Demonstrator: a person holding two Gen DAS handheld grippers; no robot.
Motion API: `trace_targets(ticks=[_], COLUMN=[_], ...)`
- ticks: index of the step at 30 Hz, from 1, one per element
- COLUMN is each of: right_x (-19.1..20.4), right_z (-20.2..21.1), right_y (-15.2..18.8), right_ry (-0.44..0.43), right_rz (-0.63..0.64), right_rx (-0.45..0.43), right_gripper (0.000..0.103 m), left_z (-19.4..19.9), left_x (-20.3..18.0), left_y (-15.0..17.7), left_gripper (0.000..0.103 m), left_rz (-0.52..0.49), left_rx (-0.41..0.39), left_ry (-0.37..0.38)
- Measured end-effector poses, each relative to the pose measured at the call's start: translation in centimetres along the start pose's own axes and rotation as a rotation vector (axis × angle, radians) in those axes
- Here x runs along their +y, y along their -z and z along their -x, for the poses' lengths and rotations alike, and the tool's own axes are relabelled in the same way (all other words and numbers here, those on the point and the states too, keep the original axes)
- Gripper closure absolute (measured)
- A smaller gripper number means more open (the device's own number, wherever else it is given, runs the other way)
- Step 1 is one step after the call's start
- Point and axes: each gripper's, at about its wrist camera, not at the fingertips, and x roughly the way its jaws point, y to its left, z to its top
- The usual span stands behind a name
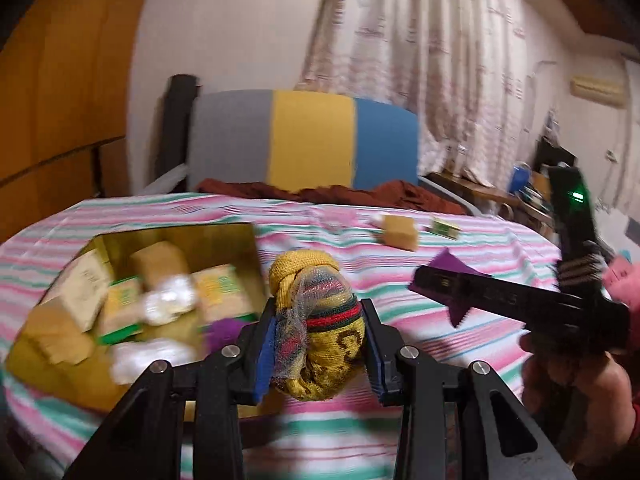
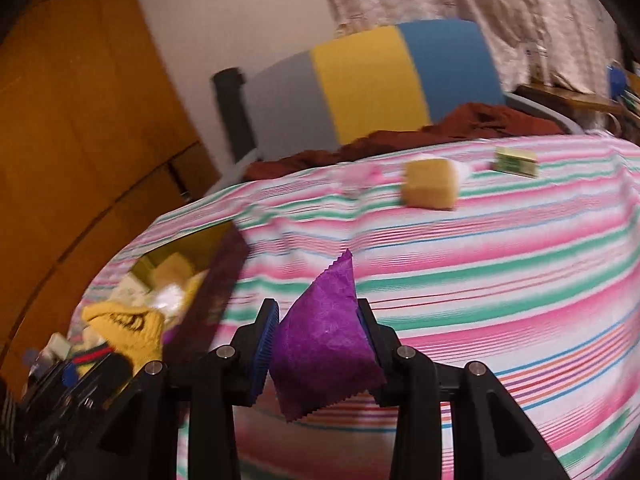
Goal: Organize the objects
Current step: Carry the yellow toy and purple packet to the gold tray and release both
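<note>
Striped cloth [image 2: 500,272] in pink, green and white covers the bed, and behind it I see a chair [image 1: 304,140] with one grey, one yellow and one blue part, a red-brown blanket [image 1: 320,194] and pale curtains [image 1: 440,52]

My left claw [image 1: 318,340] is squeezed tight on a yellow sock ball [image 1: 316,320] with a red and green band and some net around it. I hold it up above the bed, just beside the open box [image 1: 132,300]. My right claw [image 2: 318,344] is squeezed tight on one purple bag [image 2: 324,340] with zigzag edges, also up off the cloth

My left camera looks right down into the box, where I can count about five tan and green packs plus two or three white lumps, but it is blurry. My right camera sees only a corner of that box, and just the top of the sock ball at its left edge

My left camera also shows the hand [image 1: 576,388] holding my right claw. Both cameras show two things lying well apart from me on the far cloth: one tan block [image 2: 430,184] and one small green pack [image 2: 516,162]
</note>
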Motion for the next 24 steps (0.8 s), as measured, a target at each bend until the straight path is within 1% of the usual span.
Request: trace_targets(ticks=[5, 7, 11, 13, 15, 18, 21, 23, 24], right_x=[4.8, 6.5, 9.4, 10.8, 12.0, 13.2, 13.9, 14.1, 14.2], right_z=[-0.3, -0.4, -1.2, -1.7, -2.1, -2.6, -3.2, -3.6, -3.7], right_y=[0.3, 0.3, 0.7, 1.1, 1.5, 1.9, 2.3, 2.3, 2.4], right_ry=[-0.091, -0.126, -0.177, -0.202, -0.212, -0.224, -0.224, -0.219, -0.217], right_rz=[0.073, 0.099, 0.143, 0.168, 0.193, 0.223, 0.237, 0.244, 0.245], right_rx=[0.016, 0.023, 0.050, 0.069, 0.083, 0.101, 0.117, 0.125, 0.127], right_gripper=[0.065, 0.065, 0.065, 0.065, 0.065, 0.065, 0.065, 0.065, 0.065], left_z=[1.6, 2.0, 1.8, 1.3, 1.0, 0.6, -0.1, -0.1, 0.0], left_x=[5.3, 7.8, 11.6, 13.2, 14.4, 15.3, 15.5, 15.6, 15.7], left_y=[-0.2, -0.3, 0.0, 0.3, 0.8, 1.3, 1.6, 1.7, 1.7], left_gripper=[0.065, 0.065, 0.064, 0.064, 0.064, 0.064, 0.063, 0.056, 0.045], left_rz=[0.098, 0.144, 0.214, 0.254, 0.290, 0.285, 0.284, 0.292, 0.300], left_rx=[-0.012, -0.013, 0.026, 0.060, 0.078, 0.110, 0.137, 0.138, 0.131], left_ry=[-0.091, -0.144, -0.209, -0.225, -0.240, -0.252, -0.237, -0.231, -0.233])
